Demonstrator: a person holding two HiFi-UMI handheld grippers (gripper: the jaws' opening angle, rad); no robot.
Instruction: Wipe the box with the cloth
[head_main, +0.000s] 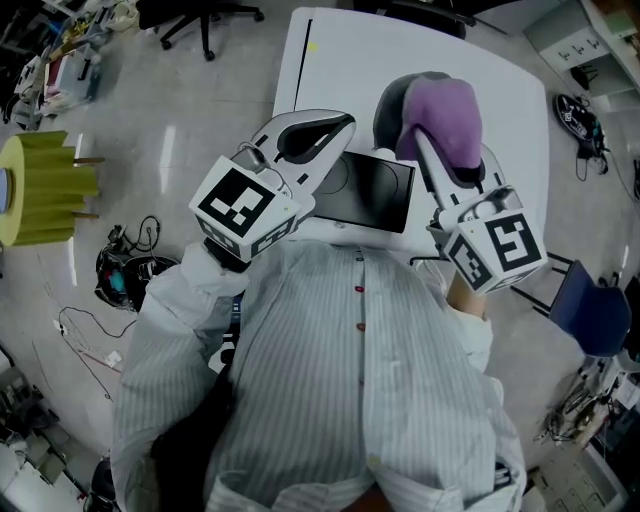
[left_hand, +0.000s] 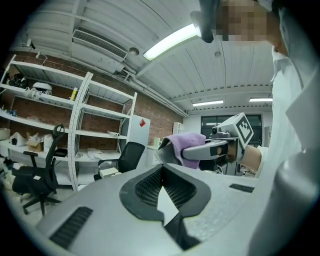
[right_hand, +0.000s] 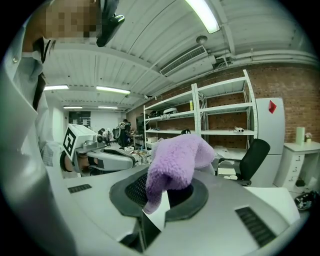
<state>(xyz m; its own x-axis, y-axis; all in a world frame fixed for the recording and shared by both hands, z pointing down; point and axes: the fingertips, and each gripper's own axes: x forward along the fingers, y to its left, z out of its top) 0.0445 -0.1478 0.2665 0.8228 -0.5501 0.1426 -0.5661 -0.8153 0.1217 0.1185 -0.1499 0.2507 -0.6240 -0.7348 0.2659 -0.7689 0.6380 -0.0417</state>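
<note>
Workshop room here: grey floor, brick wall, white shelving along the side, a black office chair parked by it. On the floor off to one side stands a yellow round thing, and there's a blue chair on the other side.

In the middle, the white counter, mostly bare. At its near edge, right in front of the person in the striped shirt, sits the box, flat, with a dark glossy top and a pale rim.

Both tools are up off the counter and pointing out across the room. The left tool hangs over the box's left end, its two jaws pressed together tip to tip with nothing between them; its own view shows the dark pads meeting in a V. The right tool is over the box's right end, clenched on the cloth, a fluffy purple one that bunches up over the jaw tips and flops down between them. From above the cloth sits over the box's far right corner, and I can't say whether it touches the box. A grey fold shows beside the purple
</note>
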